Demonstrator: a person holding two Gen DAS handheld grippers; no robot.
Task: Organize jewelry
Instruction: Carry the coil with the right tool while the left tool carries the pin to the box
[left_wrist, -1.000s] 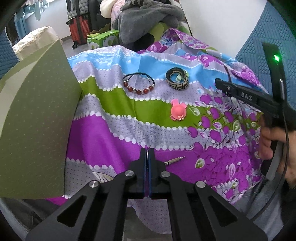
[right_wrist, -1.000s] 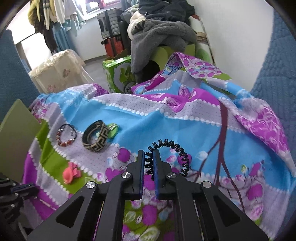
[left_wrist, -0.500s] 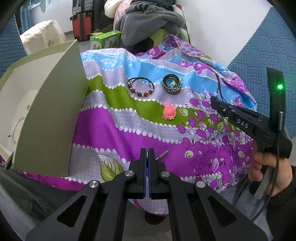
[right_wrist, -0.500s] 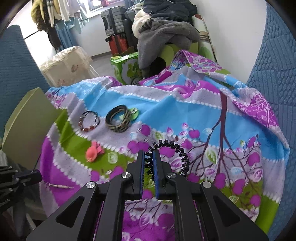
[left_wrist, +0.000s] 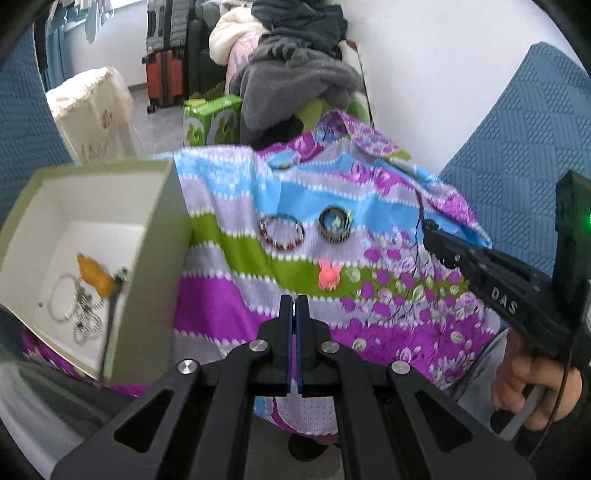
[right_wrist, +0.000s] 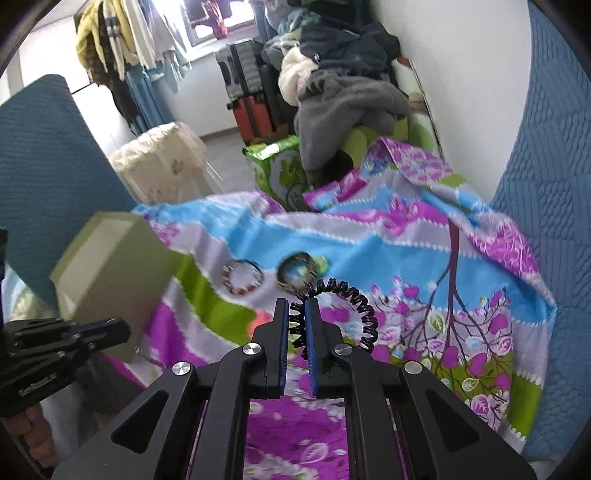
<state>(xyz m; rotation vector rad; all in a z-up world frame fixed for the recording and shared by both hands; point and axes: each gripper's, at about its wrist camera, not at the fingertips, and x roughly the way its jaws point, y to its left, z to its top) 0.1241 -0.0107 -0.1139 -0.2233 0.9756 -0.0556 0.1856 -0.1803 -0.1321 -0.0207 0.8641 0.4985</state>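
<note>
My right gripper (right_wrist: 296, 314) is shut on a black coiled hair tie (right_wrist: 354, 306) and holds it above the flowered cloth; it also shows in the left wrist view (left_wrist: 430, 227). My left gripper (left_wrist: 294, 302) is shut and empty, raised over the cloth's near edge. A green open box (left_wrist: 159, 266) stands at the left, with an orange piece (left_wrist: 94, 275) and white chains (left_wrist: 79, 310) inside. On the cloth lie a red bead bracelet (left_wrist: 281, 233), a black patterned bangle (left_wrist: 334, 224) and a pink clip (left_wrist: 328, 275).
Blue padded chair backs (left_wrist: 517, 155) flank the cloth-covered table (left_wrist: 229, 302). Beyond it are a pile of grey clothes (left_wrist: 295, 77), a green carton (left_wrist: 212, 120), a red suitcase (left_wrist: 164, 79) and a cream covered stool (left_wrist: 92, 114).
Both grippers have risen and pulled back from the cloth. The box's inside has come into the left wrist view. The right gripper still holds the hair tie.
</note>
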